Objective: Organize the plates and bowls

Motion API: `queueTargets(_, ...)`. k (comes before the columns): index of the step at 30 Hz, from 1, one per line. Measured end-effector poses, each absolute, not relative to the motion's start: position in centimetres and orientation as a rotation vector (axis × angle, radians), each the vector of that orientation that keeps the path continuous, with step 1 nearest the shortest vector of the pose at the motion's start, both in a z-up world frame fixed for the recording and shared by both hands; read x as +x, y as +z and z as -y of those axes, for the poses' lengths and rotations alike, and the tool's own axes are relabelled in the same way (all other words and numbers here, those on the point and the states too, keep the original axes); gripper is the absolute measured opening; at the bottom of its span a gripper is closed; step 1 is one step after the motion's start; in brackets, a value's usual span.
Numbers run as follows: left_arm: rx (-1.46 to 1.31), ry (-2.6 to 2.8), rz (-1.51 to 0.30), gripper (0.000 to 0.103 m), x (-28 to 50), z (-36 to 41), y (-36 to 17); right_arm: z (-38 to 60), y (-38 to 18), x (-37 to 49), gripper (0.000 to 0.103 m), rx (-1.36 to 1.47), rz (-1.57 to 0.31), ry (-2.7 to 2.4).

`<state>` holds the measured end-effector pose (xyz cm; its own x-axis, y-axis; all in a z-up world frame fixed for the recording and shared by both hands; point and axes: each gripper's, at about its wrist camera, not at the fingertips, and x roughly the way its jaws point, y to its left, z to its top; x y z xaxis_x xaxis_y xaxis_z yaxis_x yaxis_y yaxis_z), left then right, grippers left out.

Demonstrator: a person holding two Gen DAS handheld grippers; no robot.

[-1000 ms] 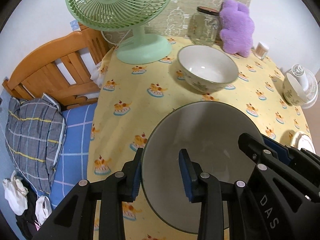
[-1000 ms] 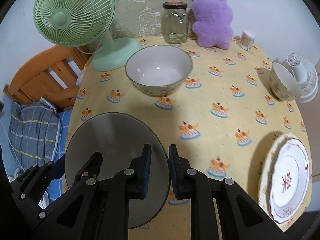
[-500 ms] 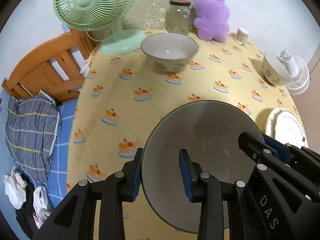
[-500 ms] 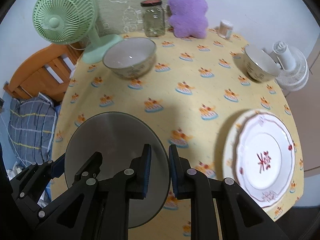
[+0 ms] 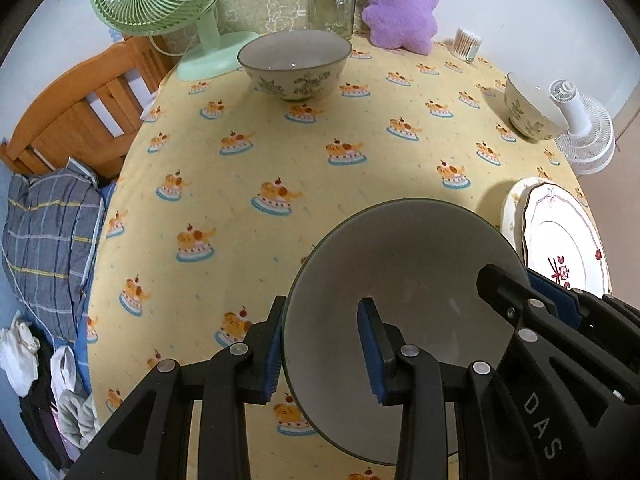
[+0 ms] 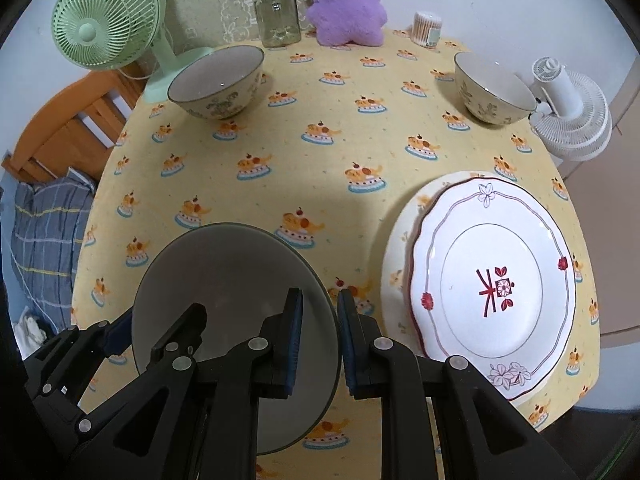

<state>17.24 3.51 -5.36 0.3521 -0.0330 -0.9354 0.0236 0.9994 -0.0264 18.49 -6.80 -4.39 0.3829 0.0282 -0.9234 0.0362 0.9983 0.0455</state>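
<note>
Gripping grey bowl [image 5: 404,276] by opposite rims, left gripper [image 5: 322,354] and right gripper [image 6: 319,338] both clenched | risk: uneven pull tips it onto stacked plates [image 6: 494,276]

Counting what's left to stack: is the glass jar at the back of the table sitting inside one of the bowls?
No, the glass jar stands on the tablecloth by itself, behind the large bowl.
</note>
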Motion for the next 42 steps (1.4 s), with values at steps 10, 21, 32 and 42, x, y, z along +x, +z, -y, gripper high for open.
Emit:
queueTargets(10,-0.018,0.016,-1.221,0.034,17.3,-2.7,-6.5,7.5,-5.8,19.0,0.021,0.038,-1.195,0.037)
queueTargets(21,-0.047,0.055,-1.249,0.056,17.1,-2.4,-6.3,7.7,-6.1,19.9,0.037,0.031,-1.23,0.155)
queueTargets(32,-0.05,0.016,-1.217,0.08,16.6,-3.6,-4.7,6.5,-4.8,19.5,0.067,0.032,-1.187,0.186)
queueTargets(42,-0.001,-0.125,-1.122,0.087,19.2,-5.7,-1.0,4.6,-1.1,21.0,0.076,0.063,-1.095,0.069)
